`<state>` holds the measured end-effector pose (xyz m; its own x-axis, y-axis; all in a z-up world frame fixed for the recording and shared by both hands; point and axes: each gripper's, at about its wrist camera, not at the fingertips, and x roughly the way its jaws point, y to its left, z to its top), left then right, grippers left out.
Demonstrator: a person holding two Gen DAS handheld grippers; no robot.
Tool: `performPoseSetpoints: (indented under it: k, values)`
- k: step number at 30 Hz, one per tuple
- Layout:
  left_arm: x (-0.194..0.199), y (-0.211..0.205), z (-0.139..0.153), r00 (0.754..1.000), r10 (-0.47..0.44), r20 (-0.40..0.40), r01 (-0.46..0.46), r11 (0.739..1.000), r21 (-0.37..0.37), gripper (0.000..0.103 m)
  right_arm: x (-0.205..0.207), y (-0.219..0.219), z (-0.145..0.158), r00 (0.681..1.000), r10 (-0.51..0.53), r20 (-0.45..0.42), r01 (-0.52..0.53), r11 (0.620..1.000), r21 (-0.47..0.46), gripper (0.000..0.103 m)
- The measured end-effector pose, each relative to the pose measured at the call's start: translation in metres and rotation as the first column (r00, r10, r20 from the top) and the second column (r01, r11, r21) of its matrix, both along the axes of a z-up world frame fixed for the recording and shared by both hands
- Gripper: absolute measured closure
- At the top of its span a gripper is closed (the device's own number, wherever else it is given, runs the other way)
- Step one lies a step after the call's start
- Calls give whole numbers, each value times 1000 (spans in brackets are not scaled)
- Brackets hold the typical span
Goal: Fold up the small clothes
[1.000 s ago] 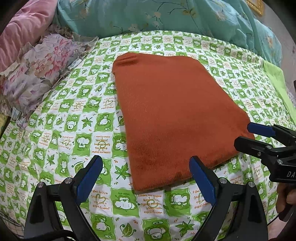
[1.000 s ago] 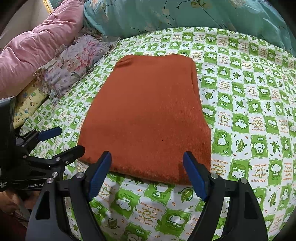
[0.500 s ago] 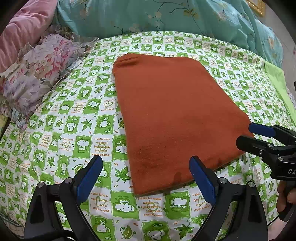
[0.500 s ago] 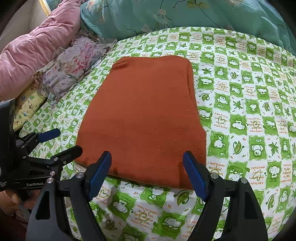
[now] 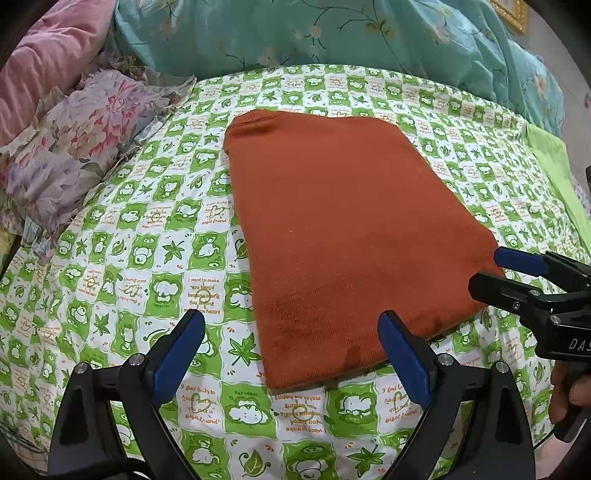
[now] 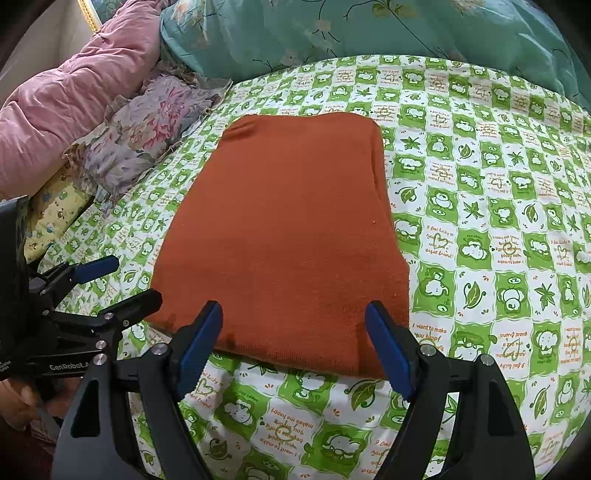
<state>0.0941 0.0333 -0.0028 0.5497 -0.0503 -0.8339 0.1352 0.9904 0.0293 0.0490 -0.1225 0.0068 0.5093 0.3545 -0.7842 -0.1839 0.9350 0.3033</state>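
Green-checked bedsheet (image 5: 140, 236), teal quilt (image 5: 332, 33) banked behind it, and the rust-orange garment (image 5: 343, 229) lies flat mid-sheet, long axis running away toward that quilt, near hem facing us. Left gripper (image 5: 291, 354) spread wide, empty, at the hem's left corner; right gripper (image 6: 295, 343) equally wide over the hem. Risk, I'd say: pinching only the top layer, so the fold skews or drags.

Both wrist cameras look low and close across the green-checked bedsheet (image 5: 122, 258) toward the folded rust-orange knit garment (image 5: 343, 229), left view from its near-left corner, right view from its near-right; both share it.
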Motion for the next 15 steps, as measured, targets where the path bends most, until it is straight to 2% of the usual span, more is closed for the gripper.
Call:
performPoseSetpoints:
  k: [15]
  values:
    - [-1, 2, 2, 1000, 11, -2, -11, 1000, -6, 8, 1, 1, 0, 1000, 4, 1, -4, 1000, 1, 23]
